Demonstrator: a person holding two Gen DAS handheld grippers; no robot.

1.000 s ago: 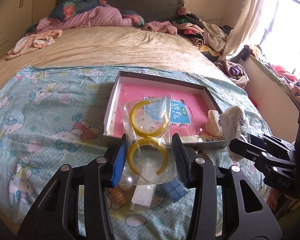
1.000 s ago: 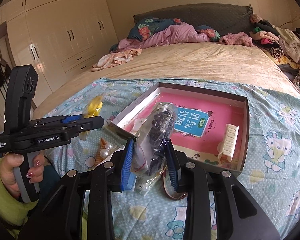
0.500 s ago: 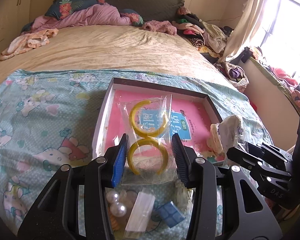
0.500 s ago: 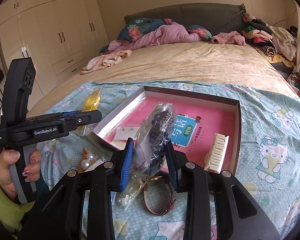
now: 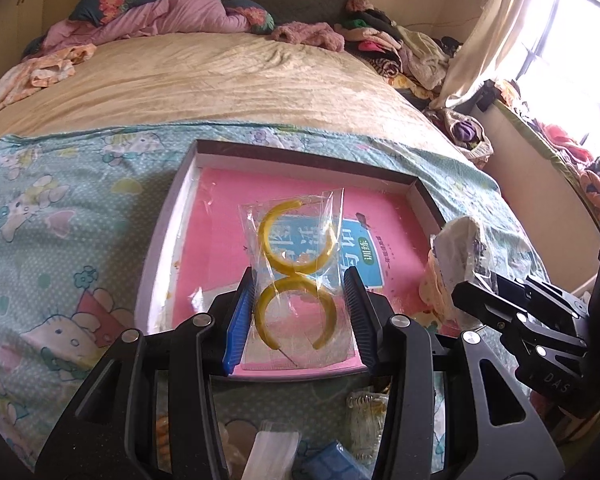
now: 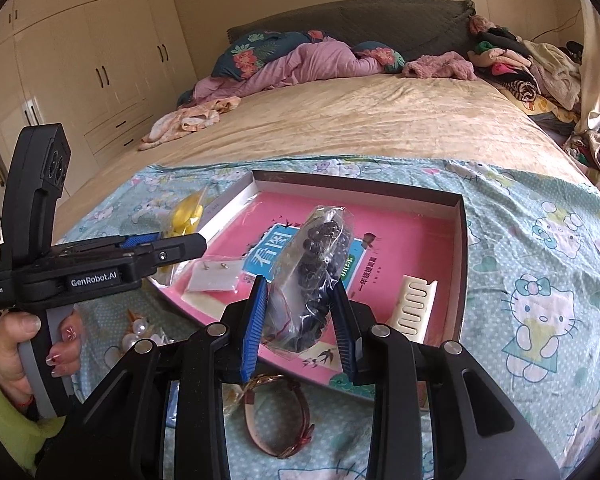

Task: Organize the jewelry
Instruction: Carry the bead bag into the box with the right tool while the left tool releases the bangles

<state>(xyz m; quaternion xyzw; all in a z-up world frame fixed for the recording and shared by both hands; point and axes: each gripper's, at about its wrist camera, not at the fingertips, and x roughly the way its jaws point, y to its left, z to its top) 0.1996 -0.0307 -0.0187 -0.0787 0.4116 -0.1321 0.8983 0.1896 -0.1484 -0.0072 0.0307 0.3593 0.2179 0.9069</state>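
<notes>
A: What has changed on the bed (image 5: 228, 80)?

B: Both tongs have moved forward over the shallow box (image 5: 168, 216), which was further ahead a second ago. So the placing step seems near.

A: And what does each one hold?

B: The left gripper (image 5: 300, 312) is closed on the bag of yellow hoops (image 5: 296, 276), which hangs above the pink bottom. The right gripper (image 6: 298, 322) clamps the bag of dark beads (image 6: 316, 272), also over the box, beside the cream hair clip (image 6: 412, 308)

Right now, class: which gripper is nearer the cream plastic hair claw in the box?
Right. The right gripper, holding bagged dark beads, hovers just beside the cream plastic hair claw; the left gripper is across the box.
</notes>
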